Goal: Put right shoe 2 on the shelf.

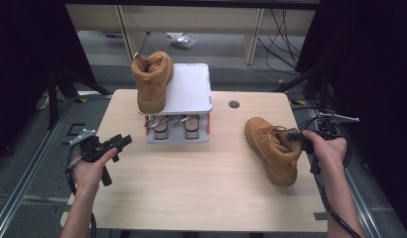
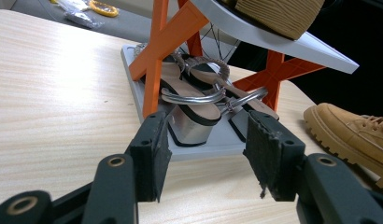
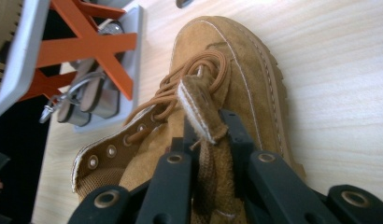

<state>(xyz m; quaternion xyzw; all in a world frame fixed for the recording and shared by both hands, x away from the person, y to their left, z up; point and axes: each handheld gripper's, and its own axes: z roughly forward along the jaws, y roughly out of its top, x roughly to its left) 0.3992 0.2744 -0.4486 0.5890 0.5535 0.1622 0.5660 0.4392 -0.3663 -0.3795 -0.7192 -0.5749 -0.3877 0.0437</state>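
A tan suede boot (image 1: 273, 148) stands on the right side of the table, toe toward the rack. My right gripper (image 1: 294, 135) is shut on its tongue (image 3: 199, 109), which is pinched between the black jaws; the laces (image 3: 180, 88) lie loose in front. A matching boot (image 1: 152, 82) sits on the top shelf of a small rack (image 1: 191, 89) with orange braces (image 3: 87, 46). A pair of silver heeled sandals (image 2: 194, 100) rests on the rack's lower shelf. My left gripper (image 1: 122, 143) hangs open at the left, pointing at the sandals, with nothing between its fingers (image 2: 152, 158).
The wooden table (image 1: 201, 193) has a cable hole (image 1: 234, 104) behind the right boot. Bare tabletop lies in front of the rack and between my hands. Desks, cables and a plastic bag (image 1: 181, 39) lie on the floor beyond the table.
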